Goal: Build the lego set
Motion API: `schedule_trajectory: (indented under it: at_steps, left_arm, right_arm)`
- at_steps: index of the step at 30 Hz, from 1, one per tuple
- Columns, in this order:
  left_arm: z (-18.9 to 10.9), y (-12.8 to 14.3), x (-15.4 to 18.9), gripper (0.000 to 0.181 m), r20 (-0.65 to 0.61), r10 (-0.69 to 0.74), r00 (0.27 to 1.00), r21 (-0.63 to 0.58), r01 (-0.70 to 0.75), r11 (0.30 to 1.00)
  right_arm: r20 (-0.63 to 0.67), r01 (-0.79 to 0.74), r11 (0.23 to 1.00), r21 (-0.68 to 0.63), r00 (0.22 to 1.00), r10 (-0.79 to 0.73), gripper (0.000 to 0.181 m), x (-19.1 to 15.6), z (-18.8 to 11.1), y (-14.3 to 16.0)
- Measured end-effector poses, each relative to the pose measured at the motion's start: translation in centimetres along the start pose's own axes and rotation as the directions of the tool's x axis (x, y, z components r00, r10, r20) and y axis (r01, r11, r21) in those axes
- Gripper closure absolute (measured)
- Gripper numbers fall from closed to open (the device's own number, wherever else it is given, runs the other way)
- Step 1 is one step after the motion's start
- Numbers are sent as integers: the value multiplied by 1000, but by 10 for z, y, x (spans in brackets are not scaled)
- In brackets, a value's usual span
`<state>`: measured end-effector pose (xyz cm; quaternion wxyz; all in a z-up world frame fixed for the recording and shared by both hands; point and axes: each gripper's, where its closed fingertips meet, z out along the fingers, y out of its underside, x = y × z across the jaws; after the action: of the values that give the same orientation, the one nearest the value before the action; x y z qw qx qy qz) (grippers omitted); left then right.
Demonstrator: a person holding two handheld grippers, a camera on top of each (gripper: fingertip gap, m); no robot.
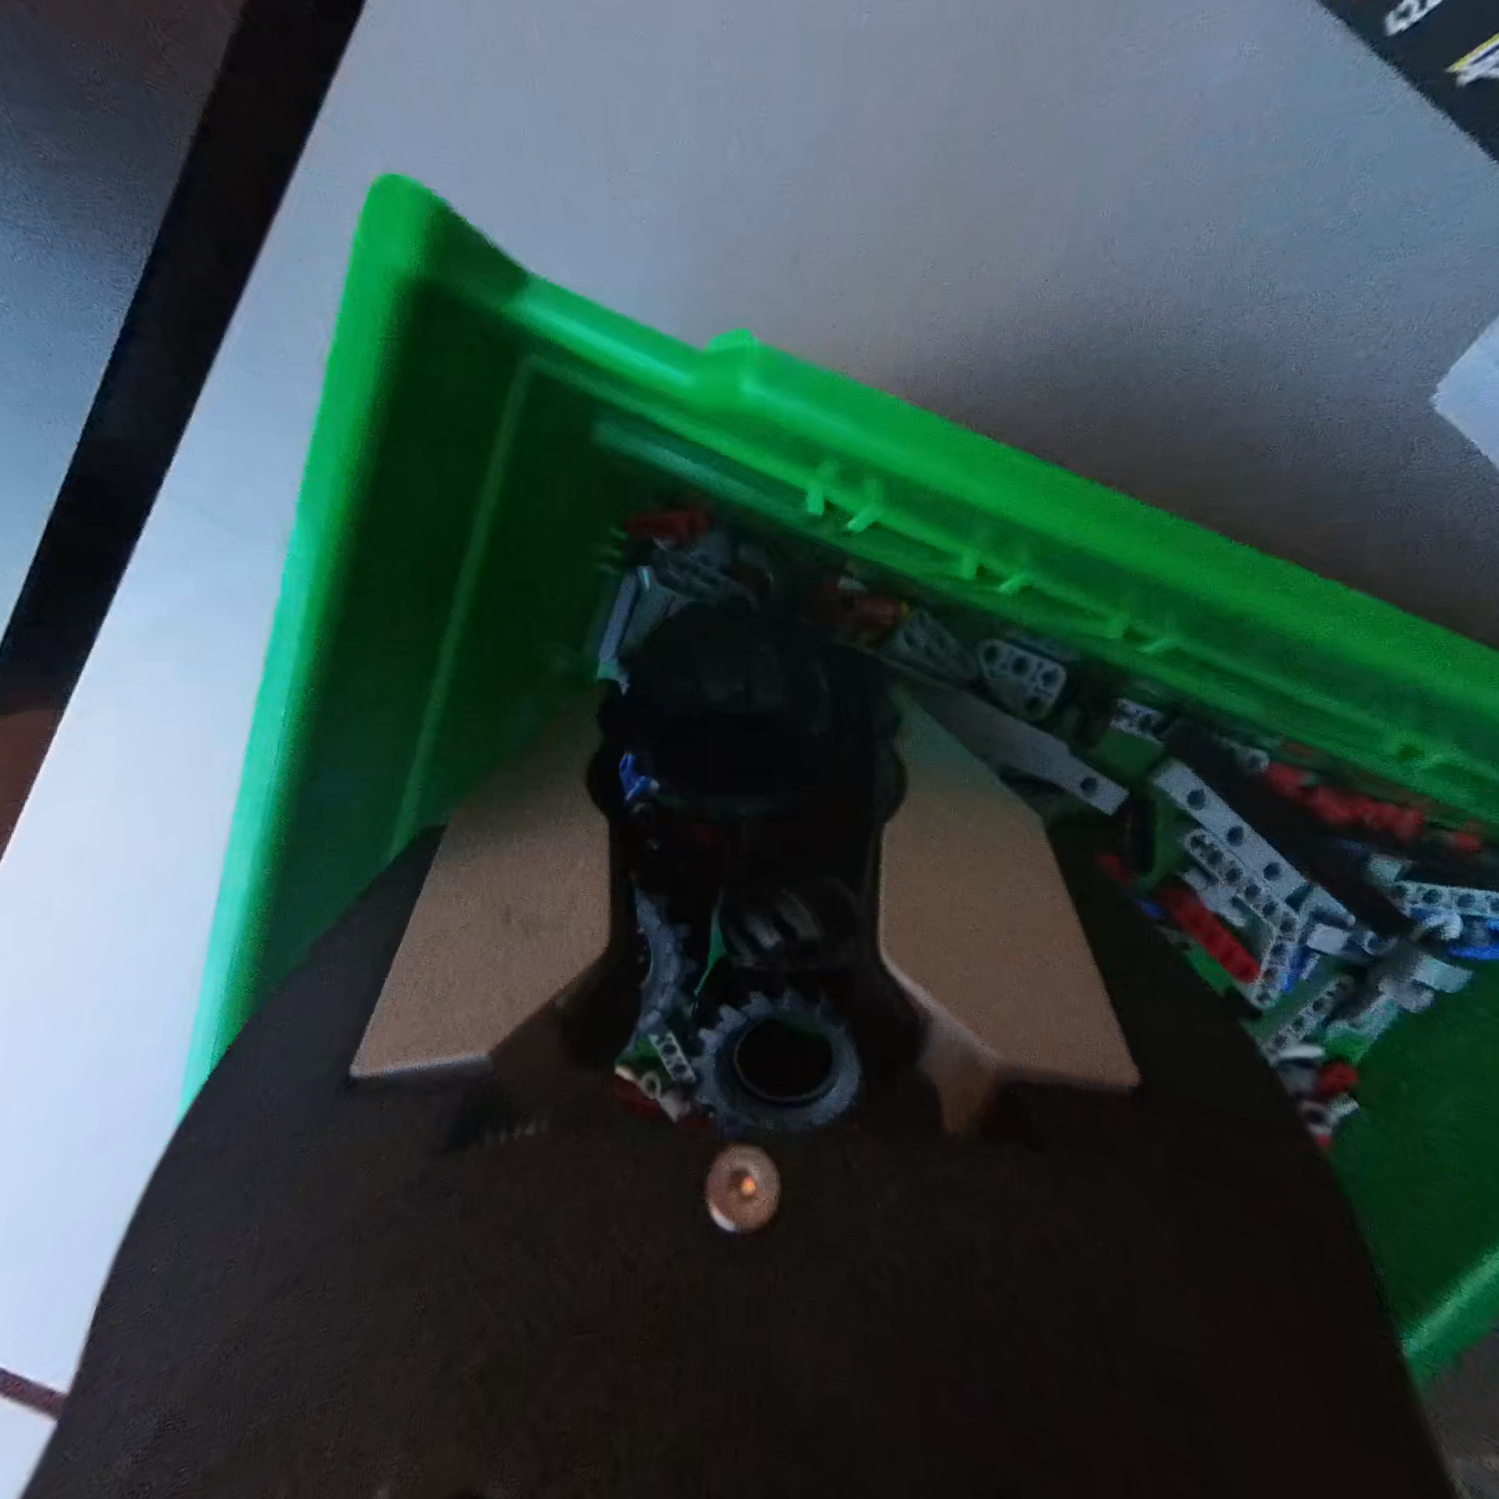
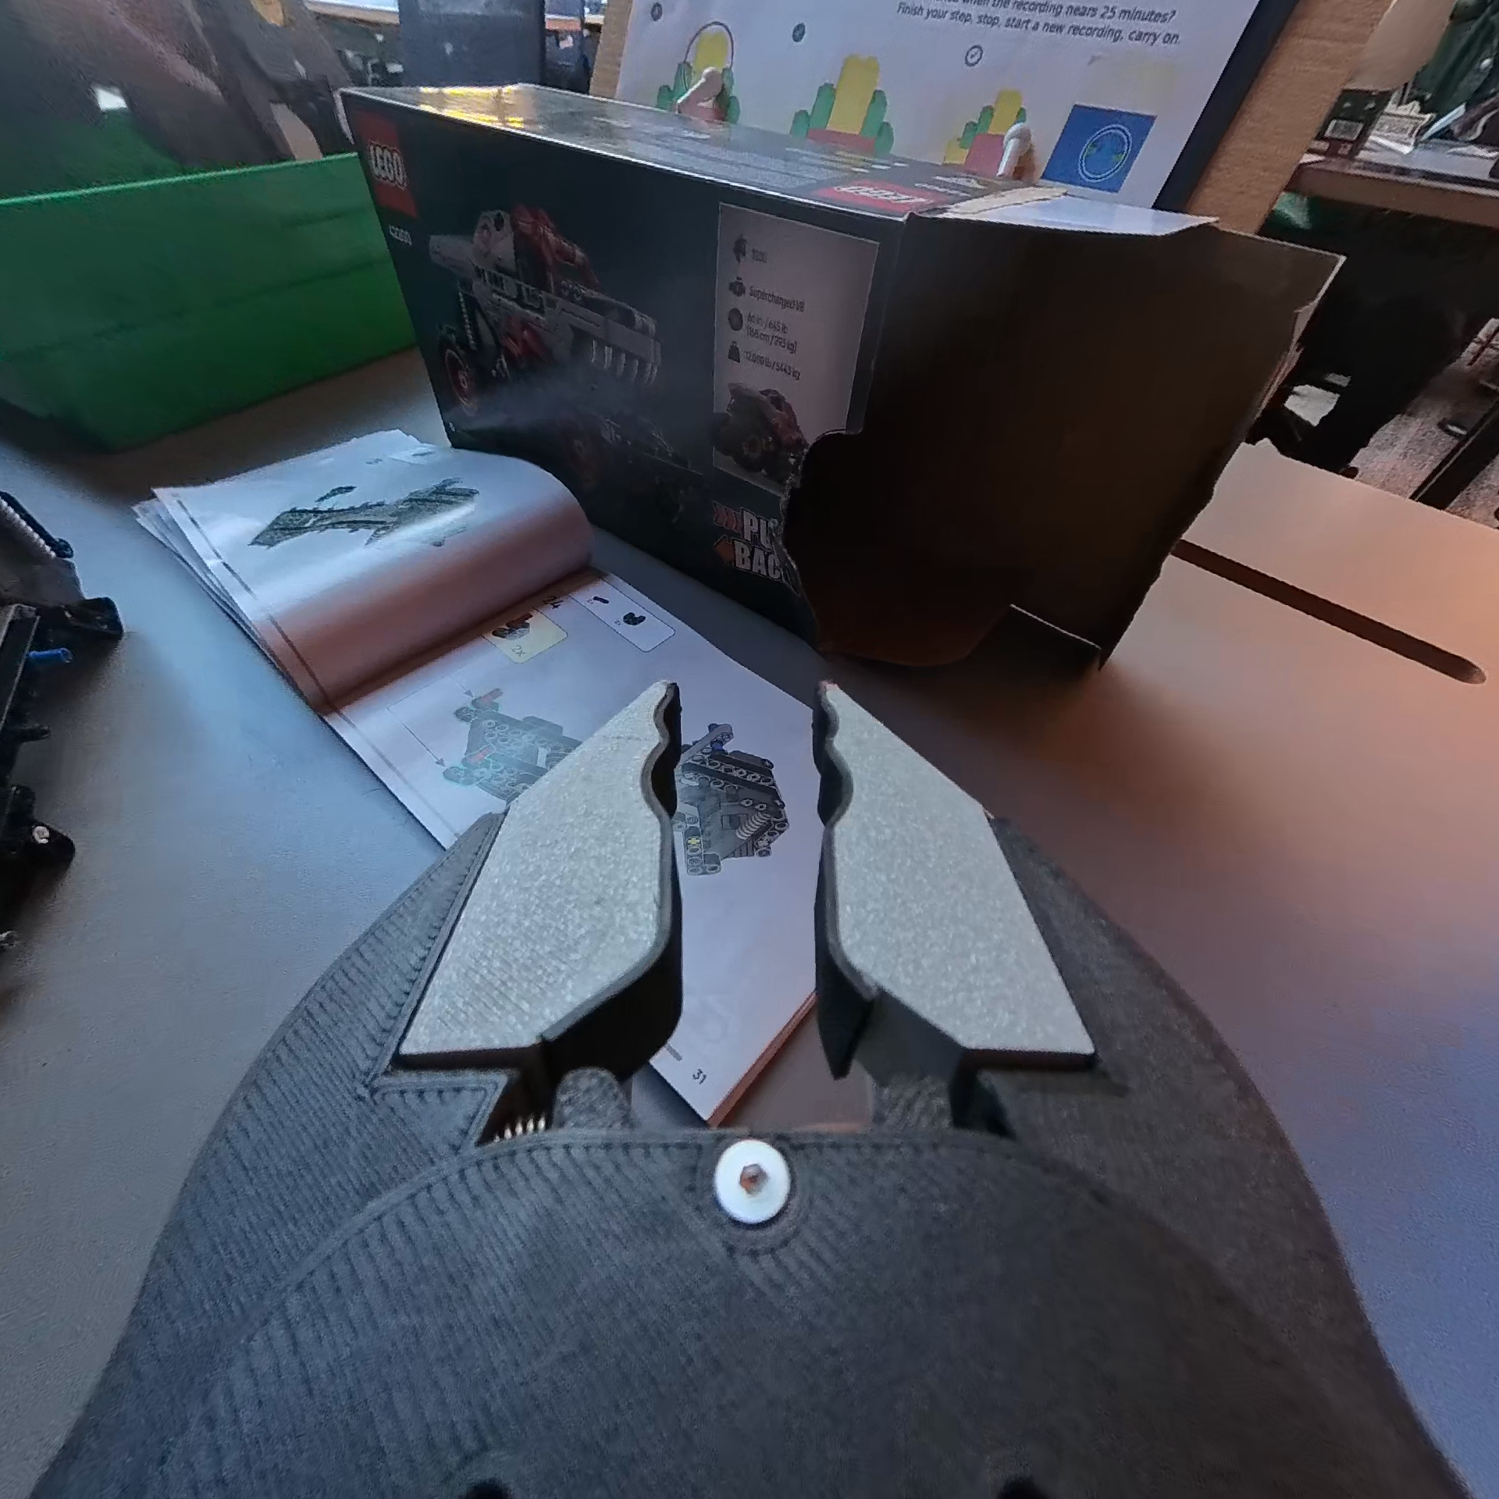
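In the left wrist view my left gripper (image 1: 746,697) reaches into a green bin (image 1: 892,454) of loose grey, red, blue and black Lego pieces (image 1: 1217,860). Its jaws stand wide apart. Dark tyres lie between the fingers, one small black tyre (image 1: 779,1063) near their base. The picture is blurred, so contact cannot be told. In the right wrist view my right gripper (image 2: 746,697) is open and empty, low over the open instruction booklet (image 2: 454,584) on the table. A dark, partly built model (image 2: 32,714) shows at the left edge.
The Lego box (image 2: 649,308) stands behind the booklet, its torn end flap facing me. The green bin (image 2: 162,300) also shows at far left. A poster (image 2: 892,65) stands at the back. A long slot (image 2: 1330,616) cuts the table on the right. Across from one pair of fingers to the other is roughly 50 centimetres.
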<state>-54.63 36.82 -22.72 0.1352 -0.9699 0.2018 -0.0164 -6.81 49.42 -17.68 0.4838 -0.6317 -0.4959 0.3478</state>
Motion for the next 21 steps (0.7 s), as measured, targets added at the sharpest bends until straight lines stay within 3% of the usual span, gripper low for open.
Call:
schedule_trajectory:
  at_steps: [4,6,8,13,18,21]
  left_arm:
    - [-19,63,-12,122,70,36,997,-254,-17,967]
    - [-28,84,-4,123,28,4,1000,-297,4,955]
    - [-39,83,-2,123,49,-4,999,-239,16,971]
    - [-93,81,-36,122,265,-75,961,-70,97,993]
    - [-116,72,-32,123,194,-178,965,120,157,980]
    - [-114,71,-43,122,252,-207,945,154,172,973]
  right_arm:
    - [2,8,1000,6,1000,-8,153,-1,-1,-1]
    - [7,9,1000,8,1000,-9,153,-2,-1,-1]
    - [12,7,1000,5,1000,-7,153,-2,-1,-1]
    - [9,13,1000,6,1000,-13,153,-2,-1,-1]
    - [7,11,1000,0,1000,-11,153,-2,0,0]
    - [2,13,1000,1,1000,-13,153,-1,0,0]
